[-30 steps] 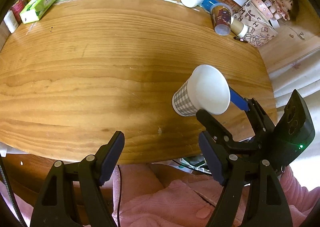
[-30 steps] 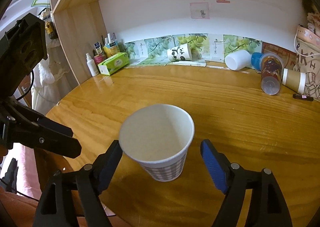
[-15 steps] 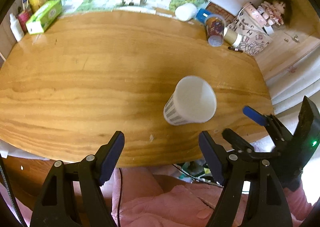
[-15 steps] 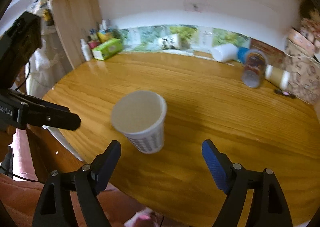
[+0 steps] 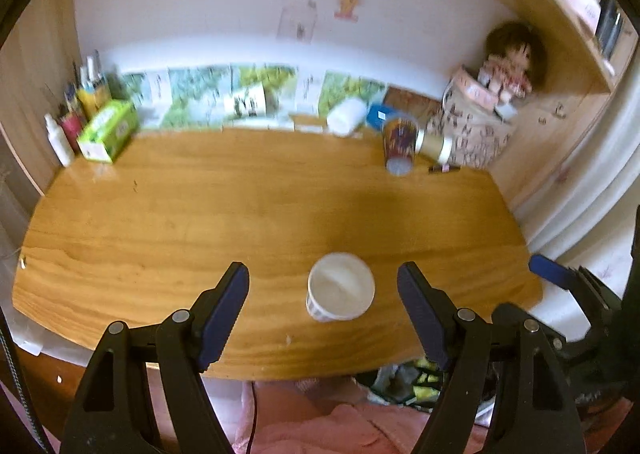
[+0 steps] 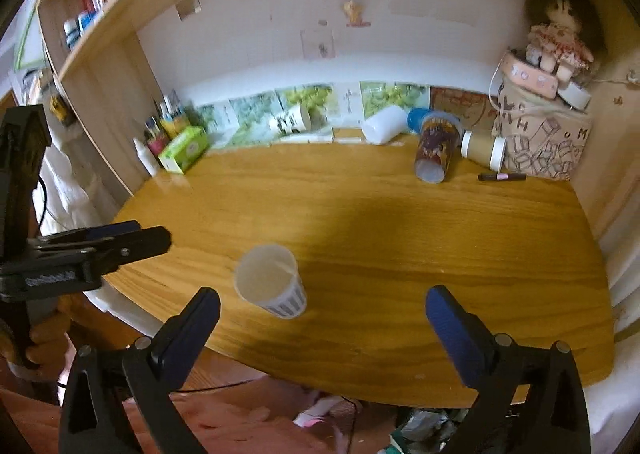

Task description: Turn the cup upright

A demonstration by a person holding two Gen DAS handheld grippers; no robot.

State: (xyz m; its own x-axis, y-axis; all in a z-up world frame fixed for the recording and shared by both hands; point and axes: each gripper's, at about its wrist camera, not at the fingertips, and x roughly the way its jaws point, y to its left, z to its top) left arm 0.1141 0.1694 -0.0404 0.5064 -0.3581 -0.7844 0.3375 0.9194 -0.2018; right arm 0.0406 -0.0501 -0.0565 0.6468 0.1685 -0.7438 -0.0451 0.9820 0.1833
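A white paper cup (image 5: 340,287) with a checked pattern stands upright, mouth up, near the front edge of the wooden table (image 5: 200,214). It also shows in the right wrist view (image 6: 270,280). My left gripper (image 5: 323,294) is open and empty, raised above and in front of the cup, which shows between its fingers. My right gripper (image 6: 322,312) is open and empty, pulled back past the table's front edge, with the cup ahead and to its left. The right gripper's blue-tipped fingers (image 5: 548,272) show at the left wrist view's right edge.
At the back of the table lie a white cup (image 6: 382,125), a printed tumbler (image 6: 434,154), a capped jar (image 6: 482,150) and a pen (image 6: 502,176). A green tissue box (image 6: 184,148) and bottles stand back left. A patterned bag with a doll (image 6: 558,38) stands back right.
Both grippers have pulled up and back from the cup. The right gripper let go of it a second ago; the cup stays upright on the table.
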